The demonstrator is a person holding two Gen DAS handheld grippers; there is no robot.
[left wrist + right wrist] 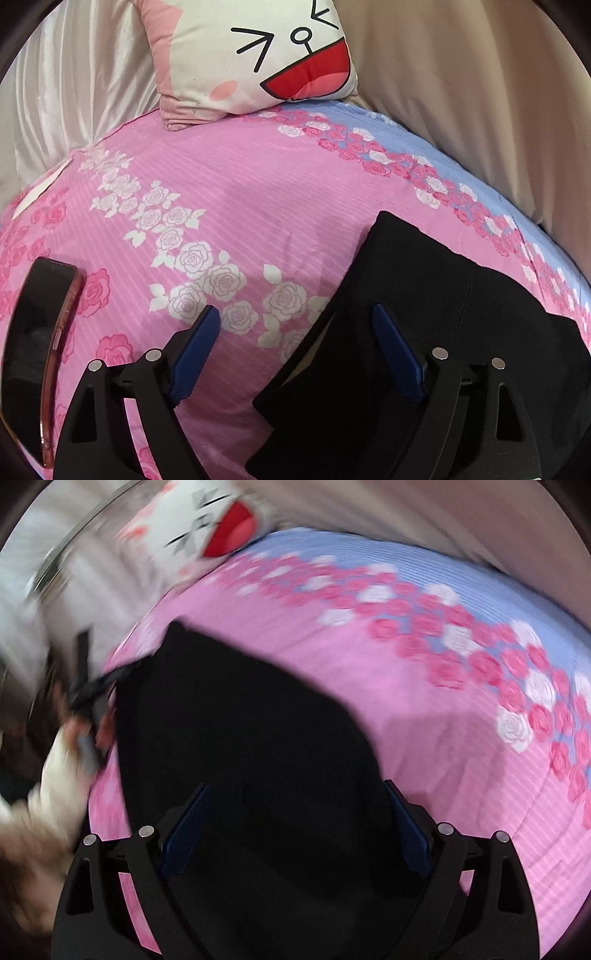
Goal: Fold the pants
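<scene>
The left gripper [295,332] stands with jaws apart, empty, at the near edge of the black pants [424,295]; the right gripper [297,812] hovers spread and empty above them. They lie on the bed [240,192], toward its blue border, looking soft, light and limp; an outer corner should pinch best.
</scene>
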